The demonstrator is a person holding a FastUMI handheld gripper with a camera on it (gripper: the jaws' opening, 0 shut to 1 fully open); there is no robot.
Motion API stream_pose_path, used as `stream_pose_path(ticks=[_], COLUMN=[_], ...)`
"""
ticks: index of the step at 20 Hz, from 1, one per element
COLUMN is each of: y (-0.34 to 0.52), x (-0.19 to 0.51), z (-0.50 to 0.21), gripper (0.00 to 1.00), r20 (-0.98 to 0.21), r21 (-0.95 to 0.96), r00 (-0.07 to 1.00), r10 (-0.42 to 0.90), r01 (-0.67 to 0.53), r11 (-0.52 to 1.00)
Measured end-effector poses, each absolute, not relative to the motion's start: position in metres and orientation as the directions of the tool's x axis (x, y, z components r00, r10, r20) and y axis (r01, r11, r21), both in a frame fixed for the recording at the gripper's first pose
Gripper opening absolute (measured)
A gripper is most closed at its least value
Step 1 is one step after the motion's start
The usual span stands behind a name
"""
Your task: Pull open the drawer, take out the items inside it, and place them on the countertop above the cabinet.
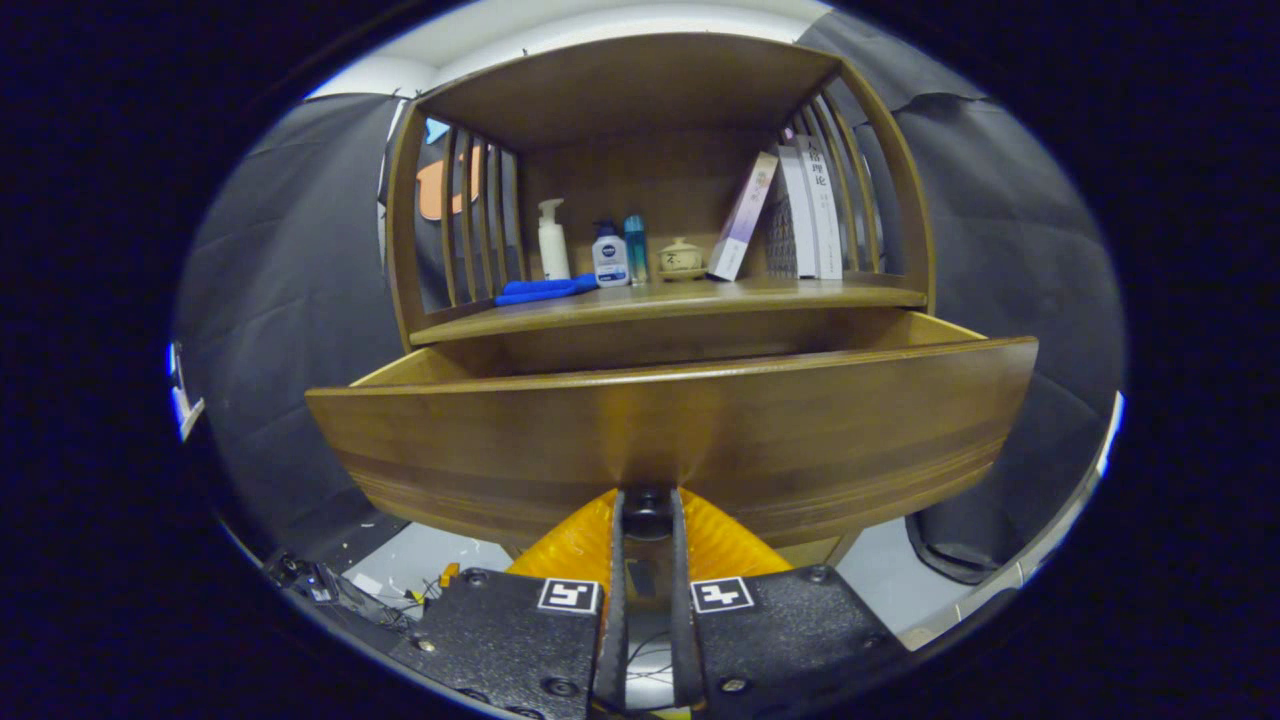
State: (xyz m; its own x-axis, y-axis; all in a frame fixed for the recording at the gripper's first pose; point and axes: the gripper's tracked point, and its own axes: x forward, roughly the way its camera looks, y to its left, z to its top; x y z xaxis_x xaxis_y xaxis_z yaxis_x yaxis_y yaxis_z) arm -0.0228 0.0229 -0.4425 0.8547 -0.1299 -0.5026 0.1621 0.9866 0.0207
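- Blue cloth [545, 290], left of centre frame, lies on the countertop [670, 300]; items set down carelessly could knock the white pump bottle [552, 240] beside it.
- Brown wooden drawer [670, 430], centre frame, stands pulled out; its contents are hidden behind the front.
- Gripper [648, 512], bottom centre, is nearly closed on the dark round knob [648, 503]; pulling further might drag the drawer out completely.

drawer [670, 430] interior hidden behind its front, knob [648, 503] (partly) covered by claw [648, 520]
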Motion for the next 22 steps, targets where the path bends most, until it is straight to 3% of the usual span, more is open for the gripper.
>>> stream_pose_path(ticks=[15,22], y=[0.036,0.038], x=[-0.074,-0.095], z=[-0.441,-0.403], gripper=[0.21,0.4], r20=[-0.582,-0.655], r21=[0.028,0.085], r00=[0.812,0.755], r10=[-0.038,0.02], r01=[0.067,0.048], r11=[0.997,0.995])
